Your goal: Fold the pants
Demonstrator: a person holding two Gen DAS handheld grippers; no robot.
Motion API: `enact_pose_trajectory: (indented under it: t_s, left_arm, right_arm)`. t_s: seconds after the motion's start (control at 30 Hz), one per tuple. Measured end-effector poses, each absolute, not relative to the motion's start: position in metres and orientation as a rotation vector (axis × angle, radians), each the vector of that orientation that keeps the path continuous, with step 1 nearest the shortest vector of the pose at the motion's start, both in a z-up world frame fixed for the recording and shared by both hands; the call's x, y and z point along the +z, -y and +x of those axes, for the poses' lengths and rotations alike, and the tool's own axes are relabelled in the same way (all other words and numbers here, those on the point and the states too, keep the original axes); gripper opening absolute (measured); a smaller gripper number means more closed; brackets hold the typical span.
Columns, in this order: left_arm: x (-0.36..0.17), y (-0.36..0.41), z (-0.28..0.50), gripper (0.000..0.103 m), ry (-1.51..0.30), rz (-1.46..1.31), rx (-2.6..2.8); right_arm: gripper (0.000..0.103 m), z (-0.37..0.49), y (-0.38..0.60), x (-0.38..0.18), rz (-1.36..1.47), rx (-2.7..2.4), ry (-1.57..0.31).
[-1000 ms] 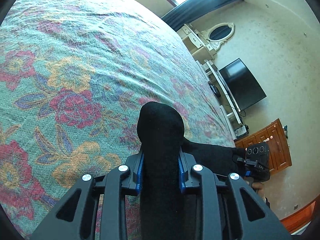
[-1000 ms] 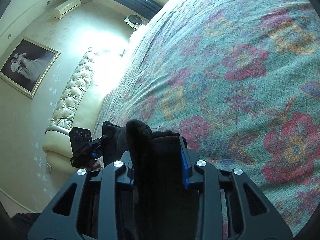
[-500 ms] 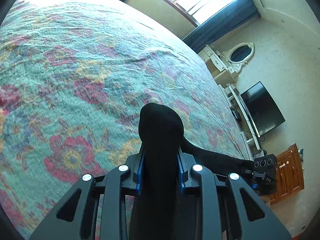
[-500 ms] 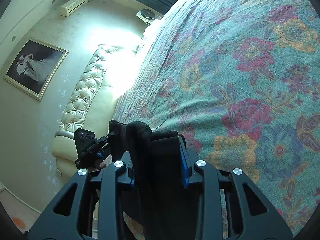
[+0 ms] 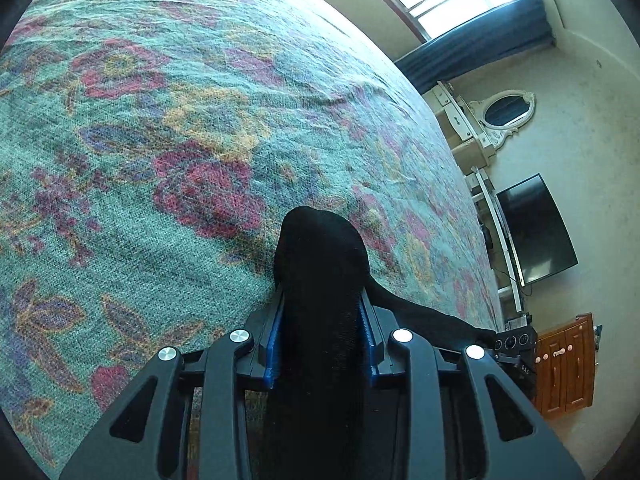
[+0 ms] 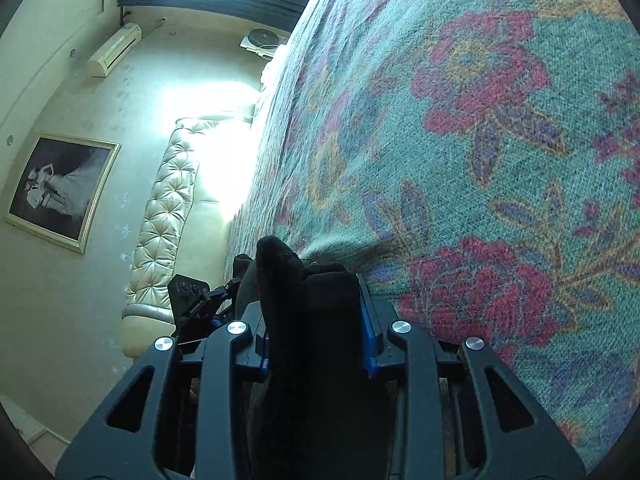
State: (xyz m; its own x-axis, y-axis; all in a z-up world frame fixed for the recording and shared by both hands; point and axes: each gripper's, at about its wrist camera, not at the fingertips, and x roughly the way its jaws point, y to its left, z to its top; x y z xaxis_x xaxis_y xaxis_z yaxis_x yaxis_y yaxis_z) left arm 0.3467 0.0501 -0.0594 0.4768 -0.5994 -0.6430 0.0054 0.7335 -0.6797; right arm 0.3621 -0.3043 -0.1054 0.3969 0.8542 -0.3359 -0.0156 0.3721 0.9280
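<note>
The black pants bulge out between the blue pads of my left gripper, which is shut on them just above the floral bedspread. The cloth runs on to the right toward the other gripper, seen at the right edge. In the right wrist view my right gripper is shut on another bunch of the black pants, low over the bedspread. The left gripper shows to its left. Most of the pants are hidden under the grippers.
The bed is wide, covered by the green floral bedspread. In the left wrist view a TV, a white dresser with oval mirror and a wooden cabinet stand past the bed's edge. In the right wrist view a tufted cream headboard and a framed picture are at left.
Both grippers, still shut on the pants, have moved lower and closer to the bedspread; the flowers look larger now. The views have tilted down toward the bed.
</note>
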Motion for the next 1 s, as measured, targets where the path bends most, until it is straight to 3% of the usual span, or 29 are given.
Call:
enact_pose_trajectory:
  t_s: [0.13, 0.2, 0.3, 0.63, 0.7, 0.83, 0.87, 0.9, 1.0]
  left_arm:
    - [-0.065, -0.059, 0.342, 0.046, -1.003, -0.717, -0.457]
    - [-0.063, -0.066, 0.332, 0.048, -0.99, -0.756, -0.47]
    - [-0.062, -0.078, 0.306, 0.048, -0.977, -0.815, -0.492]
    - [-0.067, -0.103, 0.183, 0.05, -0.962, -0.94, -0.515]
    - [-0.069, -0.096, 0.169, 0.055, -0.973, -0.97, -0.536]
    - [-0.061, -0.078, 0.154, 0.069, -0.955, -0.928, -0.519]
    - [-0.06, -0.076, 0.152, 0.07, -0.952, -0.922, -0.503]
    - [-0.059, -0.074, 0.152, 0.07, -0.95, -0.919, -0.49]
    - [-0.059, -0.072, 0.151, 0.07, -0.95, -0.94, -0.455]
  right_arm:
    - [0.043, 0.36, 0.305, -0.104, 1.042, 0.701, -1.008]
    - [0.062, 0.353, 0.308, -0.098, 1.052, 0.706, -1.004]
    - [0.076, 0.329, 0.319, -0.091, 1.075, 0.715, -1.0]
    - [0.082, 0.233, 0.314, -0.092, 1.036, 0.757, -1.036]
    - [0.086, 0.232, 0.309, -0.091, 1.038, 0.747, -1.026]
    - [0.086, 0.231, 0.3, -0.09, 1.032, 0.722, -1.039]
    - [0.078, 0.229, 0.298, -0.089, 1.024, 0.705, -1.042]
    - [0.061, 0.228, 0.297, -0.091, 1.014, 0.684, -1.056]
    - [0.04, 0.226, 0.3, -0.099, 1.048, 0.65, -1.078]
